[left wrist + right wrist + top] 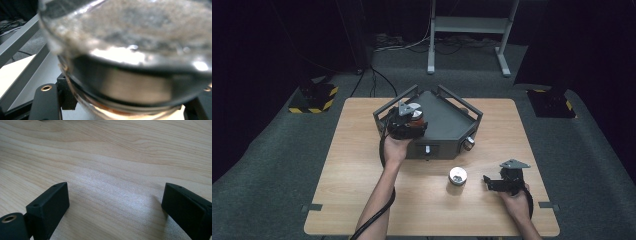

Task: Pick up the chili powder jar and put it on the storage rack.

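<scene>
We've got the left gripper (408, 120) clamped on a clear glass jar (130, 50), over the near-left corner of the grey metal tray (447, 120). Right gripper (504, 181) rests w/ jaws apart. Keep jar upright, lower slowly, clear of tray rails.

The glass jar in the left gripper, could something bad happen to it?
Maybe. The left gripper is shut on the glass jar, held over the grey metal tray with raised rails. Smooth glass might slip from the fingers and crack on the metal. It could also bump a rail going in or out. The silver lid sits loose on the wooden table, so a passing arm might knock it away.
</scene>
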Demonstrator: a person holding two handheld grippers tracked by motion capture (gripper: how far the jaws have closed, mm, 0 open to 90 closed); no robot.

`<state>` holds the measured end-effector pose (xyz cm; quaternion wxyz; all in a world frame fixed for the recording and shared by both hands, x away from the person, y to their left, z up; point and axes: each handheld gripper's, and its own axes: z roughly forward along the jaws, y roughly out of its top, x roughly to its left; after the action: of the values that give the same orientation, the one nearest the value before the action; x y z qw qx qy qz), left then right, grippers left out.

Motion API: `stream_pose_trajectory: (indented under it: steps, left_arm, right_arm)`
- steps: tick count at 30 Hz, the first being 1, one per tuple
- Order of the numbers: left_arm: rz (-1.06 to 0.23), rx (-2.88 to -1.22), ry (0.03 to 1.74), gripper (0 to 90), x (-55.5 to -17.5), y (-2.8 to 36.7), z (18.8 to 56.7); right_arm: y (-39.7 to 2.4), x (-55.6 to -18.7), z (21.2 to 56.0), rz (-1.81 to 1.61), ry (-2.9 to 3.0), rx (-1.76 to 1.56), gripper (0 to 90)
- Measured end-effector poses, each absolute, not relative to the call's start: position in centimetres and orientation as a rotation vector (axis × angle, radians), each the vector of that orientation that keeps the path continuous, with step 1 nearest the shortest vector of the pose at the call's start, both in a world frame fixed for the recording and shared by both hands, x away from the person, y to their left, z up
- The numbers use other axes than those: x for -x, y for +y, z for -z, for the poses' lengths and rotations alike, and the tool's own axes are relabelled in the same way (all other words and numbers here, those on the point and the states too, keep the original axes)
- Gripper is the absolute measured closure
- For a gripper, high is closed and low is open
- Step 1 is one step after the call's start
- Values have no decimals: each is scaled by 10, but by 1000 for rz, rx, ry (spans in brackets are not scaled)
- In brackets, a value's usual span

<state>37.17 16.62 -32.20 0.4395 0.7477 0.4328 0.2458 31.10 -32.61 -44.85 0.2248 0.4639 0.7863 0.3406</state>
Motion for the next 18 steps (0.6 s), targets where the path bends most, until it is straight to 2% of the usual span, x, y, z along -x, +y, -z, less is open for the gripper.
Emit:
stream_pose_trajectory:
  steps: [18]
  left_arm:
    - [-628, -1848, 1173, 304, -393, 154, 341]
  right_arm:
    - [-326, -311, 449, -940, 2169, -1280, 76]
